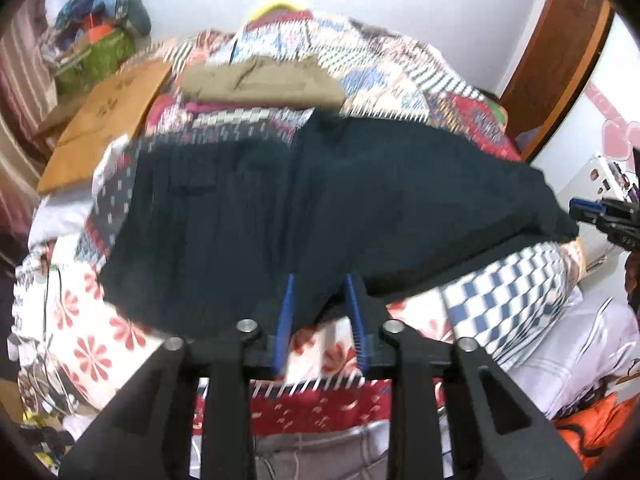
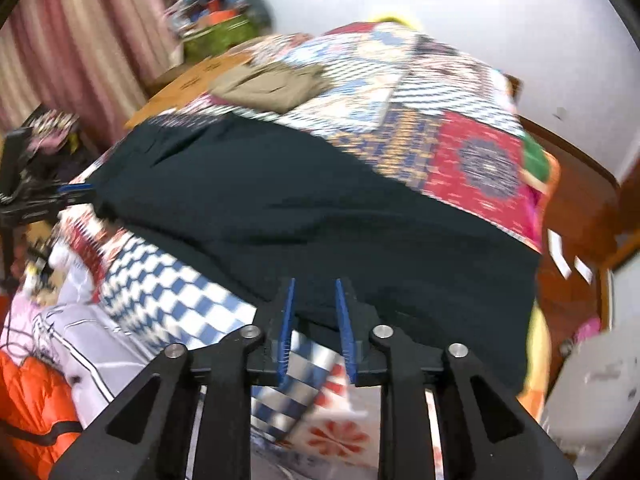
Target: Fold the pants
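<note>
Dark green pants [image 1: 300, 200] lie spread across a patchwork quilt [image 1: 400, 64] on a bed; they also fill the middle of the right wrist view [image 2: 320, 208]. My left gripper [image 1: 320, 280] hovers at the pants' near edge, its blue pads apart with only loose fabric showing behind the gap. My right gripper [image 2: 315, 284] stands the same way at the near edge of the other end, pads apart and nothing pinched. Each gripper shows in the other's view, at the garment's far tip: the right one [image 1: 592, 212] and the left one [image 2: 76, 190].
A folded khaki garment [image 1: 260, 84] lies farther back on the quilt. A cardboard box [image 1: 104, 120] rests at the bed's left side, with a pile of clothes [image 1: 100, 32] behind it. Striped curtains [image 2: 72, 52] hang on the left, wooden furniture [image 2: 580, 200] on the right.
</note>
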Demonstrator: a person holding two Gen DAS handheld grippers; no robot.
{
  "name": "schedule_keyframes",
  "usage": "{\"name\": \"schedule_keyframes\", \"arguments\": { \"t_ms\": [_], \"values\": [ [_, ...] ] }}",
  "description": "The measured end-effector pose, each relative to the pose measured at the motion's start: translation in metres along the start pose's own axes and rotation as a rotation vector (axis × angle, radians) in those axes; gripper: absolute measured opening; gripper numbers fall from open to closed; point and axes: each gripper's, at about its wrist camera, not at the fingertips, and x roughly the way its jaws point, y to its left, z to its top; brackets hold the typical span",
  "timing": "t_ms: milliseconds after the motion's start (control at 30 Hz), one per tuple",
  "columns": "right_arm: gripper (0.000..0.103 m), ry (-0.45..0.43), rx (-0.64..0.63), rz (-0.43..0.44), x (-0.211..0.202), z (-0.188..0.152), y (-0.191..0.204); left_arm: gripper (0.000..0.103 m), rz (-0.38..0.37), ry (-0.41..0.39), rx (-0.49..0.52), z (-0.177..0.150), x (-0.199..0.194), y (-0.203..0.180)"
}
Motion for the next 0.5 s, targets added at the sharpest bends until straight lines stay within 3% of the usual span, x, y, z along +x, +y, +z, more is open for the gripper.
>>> {"name": "schedule_keyframes", "arguments": {
  "t_ms": [200, 333, 500],
  "values": [
    [0.035, -0.038, 0.133, -0.144, -0.027, -0.027, -0.045, 0.033, -0.042, -0.053, 0.056, 0.038, 0.001, -0.036],
    [0.035, -0.025, 0.211, -0.232, -0.034, -0.051, -0.07, 0.034, -0.092, -0.029, 0.076, 0.059, 0.023, -0.064],
    [0.035, -0.023, 0.322, -0.234, -0.034, -0.074, -0.095, 0.034, -0.131, 0.015, 0.119, 0.07, 0.053, -0.1]
  ]
}}
